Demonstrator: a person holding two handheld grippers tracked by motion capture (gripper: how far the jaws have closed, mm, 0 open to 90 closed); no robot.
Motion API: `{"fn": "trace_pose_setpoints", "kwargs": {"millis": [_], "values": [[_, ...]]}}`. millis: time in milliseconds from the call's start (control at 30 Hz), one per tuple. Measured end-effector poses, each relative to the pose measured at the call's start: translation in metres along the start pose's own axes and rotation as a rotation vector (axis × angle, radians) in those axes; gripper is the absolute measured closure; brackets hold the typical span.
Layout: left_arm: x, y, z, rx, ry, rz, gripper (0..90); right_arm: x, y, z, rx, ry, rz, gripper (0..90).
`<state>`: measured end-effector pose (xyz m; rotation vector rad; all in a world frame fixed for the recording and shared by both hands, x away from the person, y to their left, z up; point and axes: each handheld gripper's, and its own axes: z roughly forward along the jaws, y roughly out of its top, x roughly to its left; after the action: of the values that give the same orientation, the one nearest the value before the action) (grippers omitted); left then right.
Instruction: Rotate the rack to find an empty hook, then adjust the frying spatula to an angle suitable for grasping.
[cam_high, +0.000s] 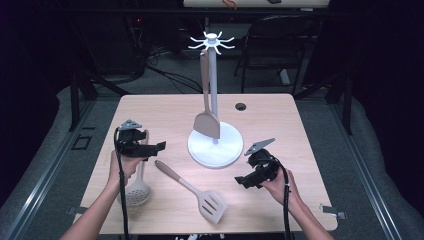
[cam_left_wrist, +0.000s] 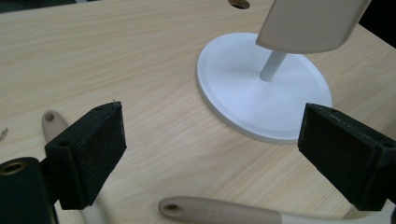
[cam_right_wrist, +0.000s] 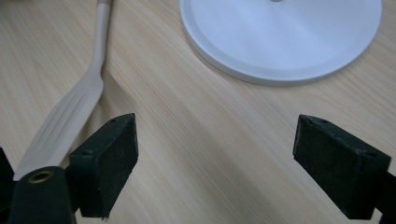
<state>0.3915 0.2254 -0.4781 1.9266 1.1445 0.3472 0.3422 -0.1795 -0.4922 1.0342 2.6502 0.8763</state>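
Two spatulas (cam_high: 192, 189) lie before the white stand (cam_high: 215, 145); we hover both grippers (cam_high: 150, 148) (cam_high: 246, 181), jaws apart, judging them light, stiff, best gripped mid-handle.

A lab: dark curtains (cam_high: 30, 75), floor cables (cam_high: 165, 75), bare test table (cam_high: 150, 110).

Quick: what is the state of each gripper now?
Left gripper: open, holding nothing.
Right gripper: open, holding nothing.
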Motion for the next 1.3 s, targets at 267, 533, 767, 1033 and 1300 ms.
{"fn": "trace_pose_setpoints", "kwargs": {"millis": [267, 533, 767, 1033, 1300], "values": [[0.008, -0.012, -0.001, 0.018, 0.022, -0.039, 7.2, 0.014, 0.005, 0.003, -0.013, 0.036, -0.026, 14.1], [0.01, -0.021, 0.001, 0.038, 0.032, -0.076, 4.5, 0.032, 0.01, 0.007, -0.007, 0.066, -0.07, 26.1], [0.012, -0.025, 0.002, 0.046, 0.042, -0.096, 2.7, 0.05, 0.014, 0.006, -0.036, 0.148, -0.099, 55.5], [0.012, -0.027, 0.007, 0.068, 0.036, -0.097, 1.4, 0.083, 0.017, 0.02, 0.018, 0.246, -0.172, 83.1], [0.011, -0.029, 0.011, 0.094, 0.039, -0.09, 2.3, 0.099, 0.009, 0.047, 0.15, 0.269, -0.234, 88.9]]}}
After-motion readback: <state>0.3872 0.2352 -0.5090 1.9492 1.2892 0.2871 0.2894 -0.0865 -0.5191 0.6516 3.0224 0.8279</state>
